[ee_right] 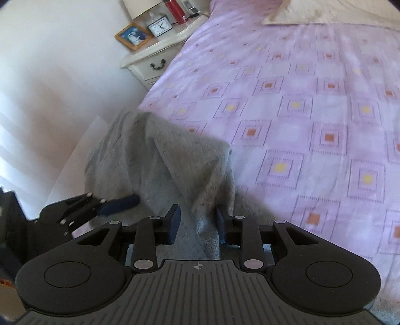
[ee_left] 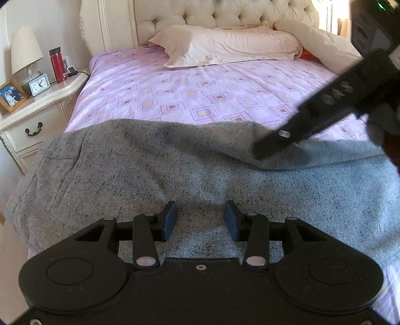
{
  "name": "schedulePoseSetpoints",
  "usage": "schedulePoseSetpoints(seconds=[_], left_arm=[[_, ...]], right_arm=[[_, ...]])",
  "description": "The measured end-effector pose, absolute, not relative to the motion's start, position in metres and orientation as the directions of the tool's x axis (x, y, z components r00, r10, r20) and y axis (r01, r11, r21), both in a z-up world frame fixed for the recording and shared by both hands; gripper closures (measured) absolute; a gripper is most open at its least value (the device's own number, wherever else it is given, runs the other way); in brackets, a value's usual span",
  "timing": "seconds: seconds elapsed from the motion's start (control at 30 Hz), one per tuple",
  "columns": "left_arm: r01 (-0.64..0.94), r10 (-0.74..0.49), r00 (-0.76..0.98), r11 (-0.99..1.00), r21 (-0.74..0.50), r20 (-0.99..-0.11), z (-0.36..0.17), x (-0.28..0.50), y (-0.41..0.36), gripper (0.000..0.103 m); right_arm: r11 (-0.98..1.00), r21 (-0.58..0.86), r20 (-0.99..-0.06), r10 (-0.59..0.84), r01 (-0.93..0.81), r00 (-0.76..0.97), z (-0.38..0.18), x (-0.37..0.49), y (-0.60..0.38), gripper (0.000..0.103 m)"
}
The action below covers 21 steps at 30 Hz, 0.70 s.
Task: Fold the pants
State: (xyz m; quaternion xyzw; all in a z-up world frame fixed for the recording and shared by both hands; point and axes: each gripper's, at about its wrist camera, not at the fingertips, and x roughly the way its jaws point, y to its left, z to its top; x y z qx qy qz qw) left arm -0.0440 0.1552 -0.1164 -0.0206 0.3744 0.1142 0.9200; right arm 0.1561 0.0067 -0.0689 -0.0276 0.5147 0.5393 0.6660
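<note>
Pink-and-lilac bedding with a pattern of little squares covers the bed [ee_left: 200, 85], and a tufted cream headboard [ee_left: 225, 12] stands behind a pale pillow [ee_left: 225, 45]. Beside the bed sits a cream nightstand [ee_left: 37, 110] carrying a lamp [ee_left: 25, 50], a red flask [ee_left: 57, 65], a small white clock [ee_left: 39, 84] and a framed photo [ee_left: 11, 95].

Across the near end of the bed lie the grey speckled pants [ee_left: 175, 170], spread wide, one end hanging over the side of the mattress nearest the nightstand.

From where the left gripper [ee_left: 200, 220] looks out, its two blue-padded fingers [ee_left: 168, 220] stand apart just above the flat cloth, with only the fabric's surface showing in the gap; nothing is pinched.

Over at the far edge of the pants, the right gripper [ee_right: 197, 222] has a ridge of the grey cloth gathered between its fingers [ee_right: 175, 222]. The cloth rises from there into a tented fold [ee_right: 190, 155] that stands up off the bed, so the pads look clamped on it, though that view is blurred. In the left view the same tool comes in from the upper right, its tip buried in the lifted edge of the pants
</note>
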Motion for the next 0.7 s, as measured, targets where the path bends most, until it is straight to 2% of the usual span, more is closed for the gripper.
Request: schedulePoseSetpoints(seconds=[0.23, 0.3, 0.43, 0.57, 0.7], left_arm=[[-0.221, 0.194, 0.695, 0.974, 0.051, -0.692, -0.117, -0.044, 0.155, 0.053], [-0.219, 0.192, 0.695, 0.974, 0.051, -0.693, -0.117, -0.044, 0.156, 0.053], [-0.218, 0.181, 0.694, 0.975, 0.036, -0.697, -0.116, -0.044, 0.159, 0.053], [-0.218, 0.18, 0.693, 0.975, 0.035, -0.698, -0.117, -0.043, 0.159, 0.053], [-0.214, 0.181, 0.694, 0.976, 0.041, -0.697, -0.117, -0.044, 0.158, 0.053]], right_arm=[[0.379, 0.553, -0.611, 0.79, -0.742, -0.051, -0.07, 0.167, 0.039, 0.072], [0.371, 0.582, -0.616, 0.782, -0.724, -0.095, -0.074, 0.172, 0.036, 0.072], [0.365, 0.547, -0.631, 0.771, -0.754, -0.085, -0.078, 0.178, 0.046, 0.072], [0.395, 0.622, -0.543, 0.84, -0.676, -0.009, -0.075, 0.204, 0.062, 0.072], [0.45, 0.623, -0.577, 0.817, -0.64, 0.012, -0.086, 0.218, 0.071, 0.072]])
